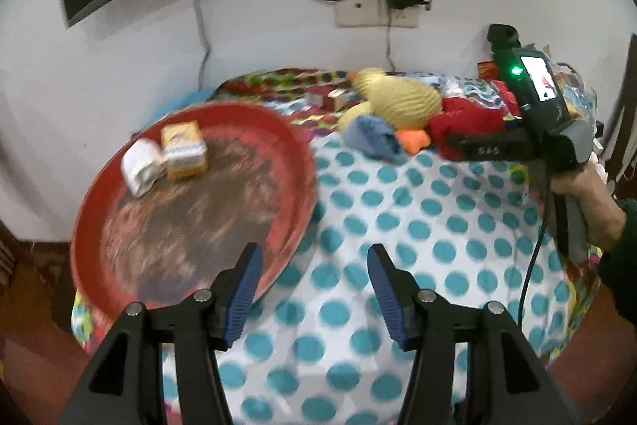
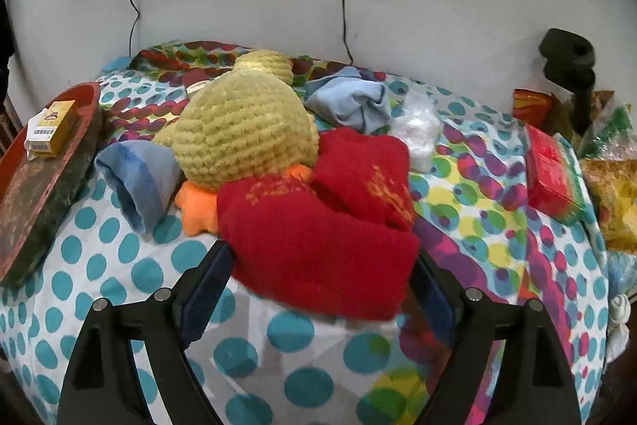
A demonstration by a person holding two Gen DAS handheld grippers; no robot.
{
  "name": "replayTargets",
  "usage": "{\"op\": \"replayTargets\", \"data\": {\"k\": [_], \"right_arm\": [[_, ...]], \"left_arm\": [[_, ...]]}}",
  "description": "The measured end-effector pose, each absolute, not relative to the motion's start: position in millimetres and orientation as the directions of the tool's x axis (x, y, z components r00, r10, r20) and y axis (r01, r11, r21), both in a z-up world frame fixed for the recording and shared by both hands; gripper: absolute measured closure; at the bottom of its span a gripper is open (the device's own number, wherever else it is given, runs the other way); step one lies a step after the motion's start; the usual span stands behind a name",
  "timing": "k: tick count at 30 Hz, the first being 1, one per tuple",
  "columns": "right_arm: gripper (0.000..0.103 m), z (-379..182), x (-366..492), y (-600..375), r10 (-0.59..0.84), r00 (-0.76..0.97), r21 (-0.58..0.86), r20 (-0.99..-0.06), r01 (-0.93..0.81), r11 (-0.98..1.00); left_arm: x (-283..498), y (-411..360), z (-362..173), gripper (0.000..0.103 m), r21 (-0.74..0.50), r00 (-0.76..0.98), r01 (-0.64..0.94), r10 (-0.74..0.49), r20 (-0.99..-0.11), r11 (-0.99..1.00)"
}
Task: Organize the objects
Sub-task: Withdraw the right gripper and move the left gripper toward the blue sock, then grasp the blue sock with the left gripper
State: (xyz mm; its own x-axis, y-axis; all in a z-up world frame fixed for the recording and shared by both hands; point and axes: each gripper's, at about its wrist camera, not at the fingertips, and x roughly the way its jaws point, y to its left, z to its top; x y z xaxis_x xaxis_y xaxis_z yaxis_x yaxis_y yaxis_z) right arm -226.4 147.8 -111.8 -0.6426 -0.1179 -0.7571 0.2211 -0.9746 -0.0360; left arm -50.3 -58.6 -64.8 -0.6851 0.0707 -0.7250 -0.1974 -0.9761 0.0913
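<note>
step: we reach for the red cloth (image 2: 318,245), tray (image 1: 294,162) at 9 o'clock
right hand-held gripper (image 2: 322,265): released, straddling cloth
left hand-held gripper (image 1: 314,257): released, empty
next: we clench, lift

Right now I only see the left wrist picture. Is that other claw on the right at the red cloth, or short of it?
Observer: The right claw stands wide open, and the red cloth lies between its fingers.
Operator: Is anything hidden behind the knitted yellow toy?
Observer: Yes, a crumpled light blue cloth lies behind it, toward the wall.
Operator: And further right, past the claw?
Observer: A red box lies on the spotted tablecloth, near its right edge.
</note>
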Motion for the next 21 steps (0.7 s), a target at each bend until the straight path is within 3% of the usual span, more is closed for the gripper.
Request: {"op": "replayTargets", "data": {"k": [5, 8, 10, 12, 21], "right_arm": [[0.018, -115, -232, 145, -0.121, -0.650, -0.051, -0.750, 0.239, -0.970], [0.029, -115, -233, 146, -0.134, -0.657, -0.051, -0.742, 0.255, -0.966], [0.042, -114, -230, 147, -0.138, -0.662, -0.065, -0.736, 0.272, -0.960], [0.047, -113, -228, 149, -0.147, -0.657, -0.072, -0.740, 0.295, -0.953], [0.049, -117, -224, 151, -0.168, -0.642, -0.069, -0.748, 0.328, -0.942]], "left_arm": [[-87, -27, -69, 0.047, 0.105, -0.668, -0.244, 0.089, -0.739, -0.964], [-109, -9, -72, 0.047, 0.113, -0.676, -0.249, 0.089, -0.731, -0.962], [-126, 0, -77, 0.046, 0.077, -0.665, -0.257, 0.119, -0.737, -0.963], [-145, 9, -83, 0.046, 0.049, -0.640, -0.254, 0.130, -0.757, -0.966], [-210, 39, -101, 0.046, 0.000, -0.589, -0.213, 0.128, -0.798, -0.977]]}}
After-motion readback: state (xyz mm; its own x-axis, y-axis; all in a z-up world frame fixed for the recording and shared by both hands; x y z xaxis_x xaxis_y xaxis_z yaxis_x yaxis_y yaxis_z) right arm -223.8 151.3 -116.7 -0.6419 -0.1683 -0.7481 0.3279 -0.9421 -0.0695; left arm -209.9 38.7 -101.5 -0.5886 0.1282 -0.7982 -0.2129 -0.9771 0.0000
